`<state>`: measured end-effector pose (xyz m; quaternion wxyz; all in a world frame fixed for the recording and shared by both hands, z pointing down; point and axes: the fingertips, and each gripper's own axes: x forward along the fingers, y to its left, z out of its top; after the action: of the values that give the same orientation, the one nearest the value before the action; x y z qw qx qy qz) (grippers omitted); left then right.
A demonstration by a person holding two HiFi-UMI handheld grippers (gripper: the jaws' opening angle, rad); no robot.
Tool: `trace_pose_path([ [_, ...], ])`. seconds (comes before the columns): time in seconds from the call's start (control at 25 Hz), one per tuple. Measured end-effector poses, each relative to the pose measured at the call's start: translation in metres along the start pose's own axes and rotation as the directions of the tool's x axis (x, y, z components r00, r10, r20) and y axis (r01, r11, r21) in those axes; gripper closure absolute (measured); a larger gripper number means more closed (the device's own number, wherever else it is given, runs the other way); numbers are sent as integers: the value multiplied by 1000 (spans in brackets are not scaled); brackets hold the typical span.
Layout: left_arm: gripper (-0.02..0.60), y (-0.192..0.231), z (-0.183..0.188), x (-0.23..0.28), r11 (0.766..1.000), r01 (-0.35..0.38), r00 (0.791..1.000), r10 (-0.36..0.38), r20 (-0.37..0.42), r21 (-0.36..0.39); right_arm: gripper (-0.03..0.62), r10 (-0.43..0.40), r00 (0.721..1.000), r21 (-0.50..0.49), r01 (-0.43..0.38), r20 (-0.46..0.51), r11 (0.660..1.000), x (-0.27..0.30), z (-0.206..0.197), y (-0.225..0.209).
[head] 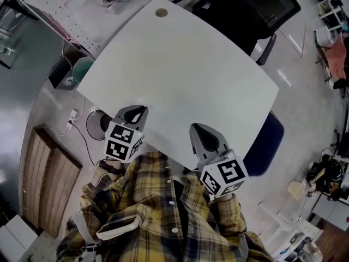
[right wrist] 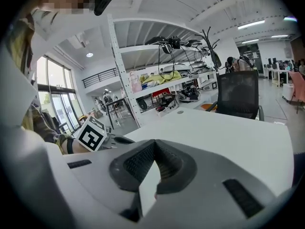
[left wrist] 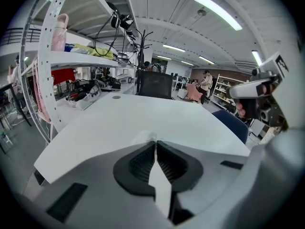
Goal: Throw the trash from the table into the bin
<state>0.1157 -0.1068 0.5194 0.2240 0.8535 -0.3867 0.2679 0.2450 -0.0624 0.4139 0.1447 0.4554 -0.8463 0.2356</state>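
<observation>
I read the left claw point(left wrist: 155, 142) as closed: in the left gripper view its two ribbed pads point(left wrist: 143, 163) meet along a single line, and a thin pale scrap point(left wrist: 143, 136) is pinched at the very tip. The scrap is the only trash I can find. It projects forward from the tip and slightly to the left, roughly along the line the claw points, out over the white desk point(head: 185, 64). It is too small and too pale against the desk top for me to fix its long axis more exactly, or to tell whether it is clear of the surface. In the head view I cannot make the scrap out. There the left claw point(head: 143, 109) sits at the near edge of the desk, toward the near-left corner, and points in toward the desk centre. The right claw point(right wrist: 153, 142) is also closed, pads together with nothing between them. In the head view the right claw point(head: 195, 127) sits further right on the same near edge, well apart from the left one. The desk top carries a round cable hole point(head: 161, 12) near its far corner. A black chair point(head: 245, 10) stands at the far edge and a blue chair point(head: 267, 141) near the right corner. A dark open-topped container point(head: 65, 75) stands on the floor beside the left corner of the desk.
</observation>
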Motion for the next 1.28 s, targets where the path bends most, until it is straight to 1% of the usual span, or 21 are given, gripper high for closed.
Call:
trace_pose_path([
  [0.12, 557, -3, -2, -8, 999, -35, 999, 35, 16, -25, 595, 46, 999, -23, -46, 7, 999, -1, 2, 4],
  [0.32, 558, -7, -10, -27, 995, -82, 996, 83, 19, -58, 595, 125, 992, -55, -124, 18, 991, 1, 10, 21],
  [0.52, 558, 3, -20, -54, 983, -156, 987, 160, 28, -100, 595, 226, 974, -92, -225, 4, 970, 15, 18, 47],
  [0.72, 557, 25, -43, -79, 968, -209, 977, 214, 21, -140, 595, 290, 957, -110, -290, -18, 951, 36, 15, 80],
  [0.88, 557, 46, -63, -104, 947, -249, 966, 259, 23, -202, 595, 333, 941, -136, -337, -55, 932, 55, 16, 112],
  [1.12, 558, 88, -94, -150, 922, -288, 952, 304, 23, -259, 595, 376, 921, -159, -388, -101, 908, 85, 9, 173],
  [1.28, 558, 122, -116, -183, 915, -295, 951, 310, 12, -274, 595, 393, 912, -155, -407, -114, 900, 110, 7, 221],
])
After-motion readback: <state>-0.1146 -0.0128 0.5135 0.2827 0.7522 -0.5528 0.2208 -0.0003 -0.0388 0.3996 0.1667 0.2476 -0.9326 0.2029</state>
